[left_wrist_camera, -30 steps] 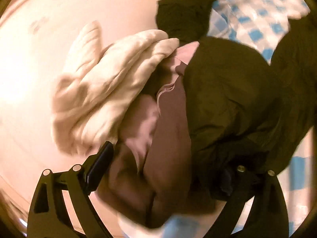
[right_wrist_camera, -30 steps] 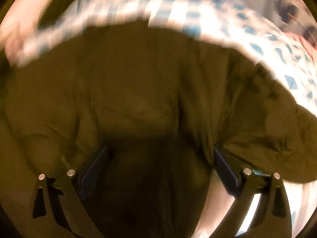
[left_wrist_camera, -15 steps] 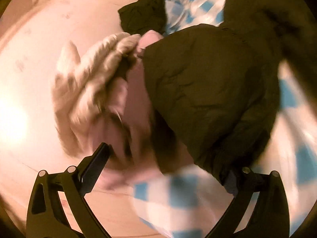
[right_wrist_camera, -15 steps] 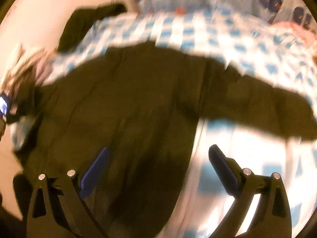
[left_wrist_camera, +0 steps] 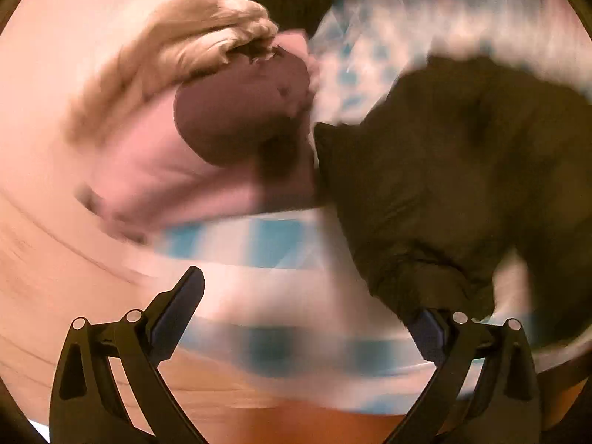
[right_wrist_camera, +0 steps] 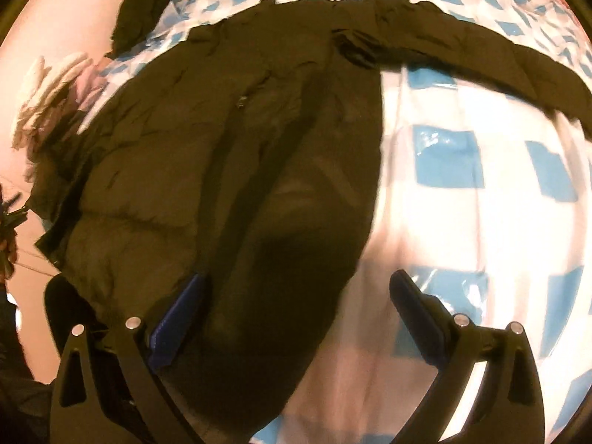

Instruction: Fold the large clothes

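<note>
A large dark olive padded jacket (right_wrist_camera: pixel 229 155) lies spread on a blue-and-white checked sheet (right_wrist_camera: pixel 462 170), one sleeve (right_wrist_camera: pixel 481 51) stretched to the right. My right gripper (right_wrist_camera: pixel 296 296) is open above the jacket's lower hem. In the left wrist view the jacket (left_wrist_camera: pixel 462 170) fills the right side, blurred. My left gripper (left_wrist_camera: pixel 307 307) is open; its right finger (left_wrist_camera: pixel 429 329) is next to the jacket's edge, and I cannot tell if they touch.
A pile of cream (left_wrist_camera: pixel 207 44) and pink or maroon clothes (left_wrist_camera: pixel 236 111) lies at the sheet's left edge on a pale floor (left_wrist_camera: pixel 44 111). Another dark garment (right_wrist_camera: pixel 144 3) lies at the far left corner. The sheet (left_wrist_camera: pixel 266 240) ends near my left gripper.
Both grippers have pulled back from the jacket. The jacket now lies spread flat with its sleeve out. The left view has swung, so the clothes pile sits higher.
</note>
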Action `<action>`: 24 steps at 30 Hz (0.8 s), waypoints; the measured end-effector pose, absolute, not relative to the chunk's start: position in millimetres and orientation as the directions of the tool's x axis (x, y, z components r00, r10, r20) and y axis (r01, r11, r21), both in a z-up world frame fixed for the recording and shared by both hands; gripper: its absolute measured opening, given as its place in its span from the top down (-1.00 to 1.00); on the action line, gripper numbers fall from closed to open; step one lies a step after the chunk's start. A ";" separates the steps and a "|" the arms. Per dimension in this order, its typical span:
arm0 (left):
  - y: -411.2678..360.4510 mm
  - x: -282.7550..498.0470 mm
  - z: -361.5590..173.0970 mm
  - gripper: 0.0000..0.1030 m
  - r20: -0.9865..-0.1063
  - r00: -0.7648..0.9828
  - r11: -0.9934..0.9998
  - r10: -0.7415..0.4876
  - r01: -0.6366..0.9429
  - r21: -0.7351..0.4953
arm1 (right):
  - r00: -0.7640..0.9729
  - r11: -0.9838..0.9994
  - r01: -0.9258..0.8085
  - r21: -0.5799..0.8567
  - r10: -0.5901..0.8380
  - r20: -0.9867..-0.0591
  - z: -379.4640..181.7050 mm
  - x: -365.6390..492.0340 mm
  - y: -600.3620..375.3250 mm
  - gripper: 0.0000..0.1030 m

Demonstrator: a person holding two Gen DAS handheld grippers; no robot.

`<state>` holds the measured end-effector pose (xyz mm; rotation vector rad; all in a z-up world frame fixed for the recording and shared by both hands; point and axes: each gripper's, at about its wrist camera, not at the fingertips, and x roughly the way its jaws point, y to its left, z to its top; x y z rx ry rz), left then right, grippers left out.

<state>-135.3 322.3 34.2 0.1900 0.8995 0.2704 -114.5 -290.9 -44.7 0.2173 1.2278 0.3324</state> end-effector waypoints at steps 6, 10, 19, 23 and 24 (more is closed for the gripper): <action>396.1 -169.3 10.7 -0.87 -0.641 0.762 0.896 -0.098 -0.212 -0.389 | 0.306 0.917 -0.157 0.367 0.398 -0.865 -38.2 -119.1 -277.6 -0.86; 403.1 -158.4 1.6 -0.87 -0.576 0.786 0.827 -0.224 -0.160 -0.539 | 0.314 0.921 -0.165 0.354 0.389 -0.866 -31.2 -126.0 -270.6 -0.86; 254.1 -152.1 -9.3 -0.87 -0.708 0.546 0.888 -0.448 0.179 -0.424 | 0.294 0.923 -0.097 0.373 0.385 -0.875 -35.7 -136.3 -291.9 -0.86; 190.1 -132.9 -50.3 -0.87 -0.796 0.419 0.900 -0.437 0.193 -0.392 | 0.252 0.923 -0.087 0.376 0.385 -0.888 -45.6 -141.4 -288.0 -0.86; 175.1 -126.9 -64.1 -0.87 -0.826 0.382 0.910 -0.415 0.172 -0.377 | 0.242 0.922 -0.078 0.380 0.387 -0.889 -49.5 -142.1 -287.7 -0.86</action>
